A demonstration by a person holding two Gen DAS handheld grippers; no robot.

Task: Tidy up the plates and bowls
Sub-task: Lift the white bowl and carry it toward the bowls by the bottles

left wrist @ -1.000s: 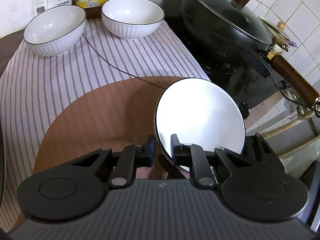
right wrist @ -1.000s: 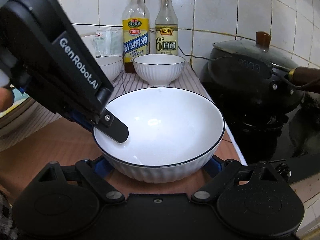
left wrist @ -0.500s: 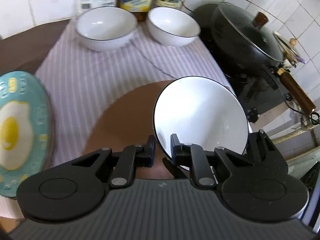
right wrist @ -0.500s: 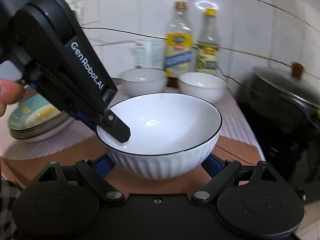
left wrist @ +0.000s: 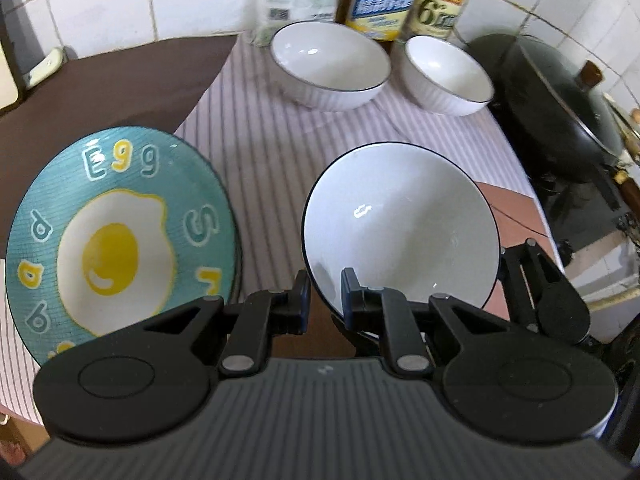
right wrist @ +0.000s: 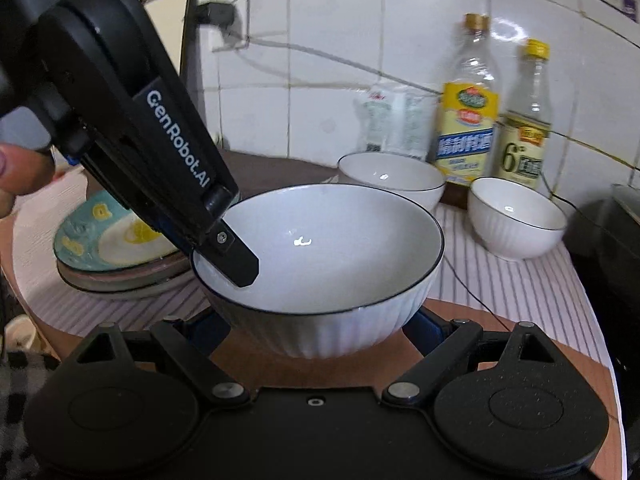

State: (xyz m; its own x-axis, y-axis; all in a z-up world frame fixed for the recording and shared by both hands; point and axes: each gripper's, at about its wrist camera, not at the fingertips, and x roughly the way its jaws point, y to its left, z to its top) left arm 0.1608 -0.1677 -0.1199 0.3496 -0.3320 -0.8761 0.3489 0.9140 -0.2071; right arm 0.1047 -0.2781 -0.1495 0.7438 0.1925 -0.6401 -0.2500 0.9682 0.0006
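Egg plate (left wrist: 120,236): teal, fried-egg print, lettering "Egg" read along the upper rim; seated on top of a plate stack (right wrist: 120,276) at the counter's left.
Left gripper (left wrist: 324,300): "GenRobot.AI" printed on its arm in the right wrist view; clamped on the near-left rim of the held bowl (left wrist: 400,232), one finger (right wrist: 236,256) inside the wall, one outside.
Held bowl: white, dark rim line, ribbed outside; mouth up, tipped slightly; raised over the striped cloth (left wrist: 264,152) between plate stack and wok.
Right gripper (right wrist: 316,332): spread wide, its blue pads flanking the bowl's base; contact cannot be told.
Back bowls: wide bowl (left wrist: 330,64) and small bowl (left wrist: 446,74), upright, just apart.
Bottles: yellow-label bottle (right wrist: 468,120), text blurred; vinegar bottle (right wrist: 524,124) marked "6°".
Open room: bare cloth between held bowl and back bowls.
Right edge: lidded wok (left wrist: 560,100), close beside the cloth.
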